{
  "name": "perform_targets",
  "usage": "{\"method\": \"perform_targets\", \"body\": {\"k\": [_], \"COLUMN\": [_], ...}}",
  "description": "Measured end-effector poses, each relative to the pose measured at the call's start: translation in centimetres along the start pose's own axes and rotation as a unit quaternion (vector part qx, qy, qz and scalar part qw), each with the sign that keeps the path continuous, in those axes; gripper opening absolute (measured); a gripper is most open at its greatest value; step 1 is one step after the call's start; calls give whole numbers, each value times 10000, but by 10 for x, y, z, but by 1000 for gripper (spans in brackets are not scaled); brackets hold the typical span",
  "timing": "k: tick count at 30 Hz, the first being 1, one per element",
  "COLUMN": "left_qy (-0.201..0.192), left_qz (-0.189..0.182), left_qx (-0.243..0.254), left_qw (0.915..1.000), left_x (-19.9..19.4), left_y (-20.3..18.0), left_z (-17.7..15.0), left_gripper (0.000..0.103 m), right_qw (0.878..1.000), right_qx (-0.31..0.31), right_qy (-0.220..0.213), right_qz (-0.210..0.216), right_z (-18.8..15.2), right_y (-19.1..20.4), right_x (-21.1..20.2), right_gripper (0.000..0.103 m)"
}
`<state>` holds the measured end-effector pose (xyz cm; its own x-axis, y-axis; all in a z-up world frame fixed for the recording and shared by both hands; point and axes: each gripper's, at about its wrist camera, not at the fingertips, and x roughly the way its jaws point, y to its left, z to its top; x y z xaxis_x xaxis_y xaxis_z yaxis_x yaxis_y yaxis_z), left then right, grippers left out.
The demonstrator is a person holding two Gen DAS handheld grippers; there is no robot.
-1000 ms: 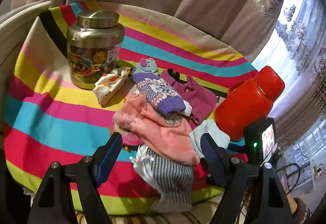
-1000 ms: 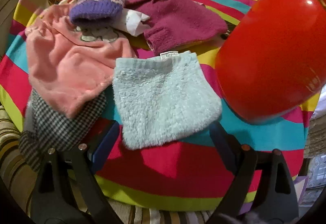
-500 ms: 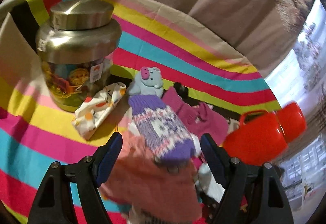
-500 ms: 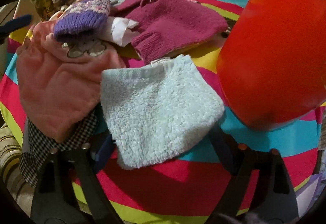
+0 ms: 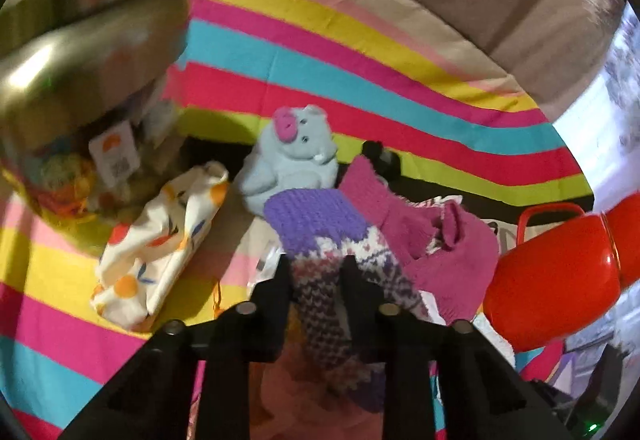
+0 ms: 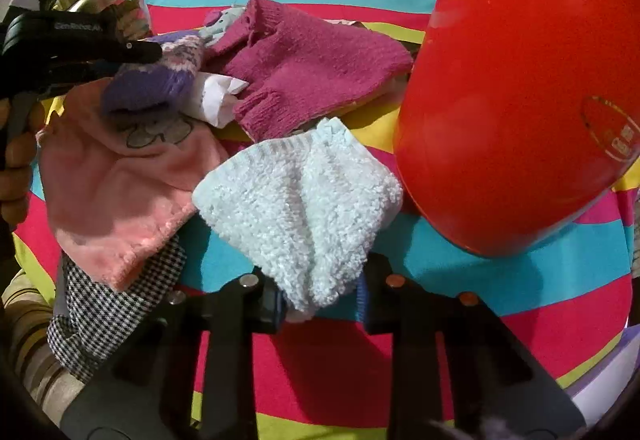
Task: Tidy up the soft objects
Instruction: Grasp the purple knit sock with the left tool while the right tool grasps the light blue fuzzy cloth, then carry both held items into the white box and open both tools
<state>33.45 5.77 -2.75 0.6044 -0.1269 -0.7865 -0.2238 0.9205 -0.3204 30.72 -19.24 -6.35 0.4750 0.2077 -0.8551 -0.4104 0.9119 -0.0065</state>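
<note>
My left gripper (image 5: 315,272) is pinched tight on the purple-and-white knit sock (image 5: 332,260), which lies over the pink fleece garment (image 6: 116,180) with the grey plush elephant (image 5: 292,156) at twelve o'clock of it, the magenta sweater (image 5: 432,240) at two o'clock and the orange-print pouch (image 5: 160,240) at nine o'clock beside the gold-lidded jar (image 5: 80,80). My right gripper (image 6: 320,300) is clamped on the near corner of the fluffy pale-blue cloth (image 6: 300,200) (it bunches into a point between the fingers), on the striped tablecloth (image 6: 520,300). The red flask (image 6: 520,80) looms at two o'clock of it, the checked fabric (image 6: 112,304) at eight o'clock.
</note>
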Motion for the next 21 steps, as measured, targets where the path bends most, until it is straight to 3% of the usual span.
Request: {"method": "perform_targets", "body": {"k": [8,21], "left_qy": [-730,-913], "left_qz": [-110,-698], "left_qx": [104,53], "left_qw": [9972,9934], "left_x": [-46,-108], "left_y": [-9,-35], "left_z": [-6,-41], "left_gripper": [20,19], "right_qw": [9995,9977], "right_qx": [101,234], "right_qy": [-296,-628], "right_qz": [31,18], "right_z": [-12,-30], "right_y": [5,-8], "right_x": [-34,-85], "right_gripper": [26,26]}}
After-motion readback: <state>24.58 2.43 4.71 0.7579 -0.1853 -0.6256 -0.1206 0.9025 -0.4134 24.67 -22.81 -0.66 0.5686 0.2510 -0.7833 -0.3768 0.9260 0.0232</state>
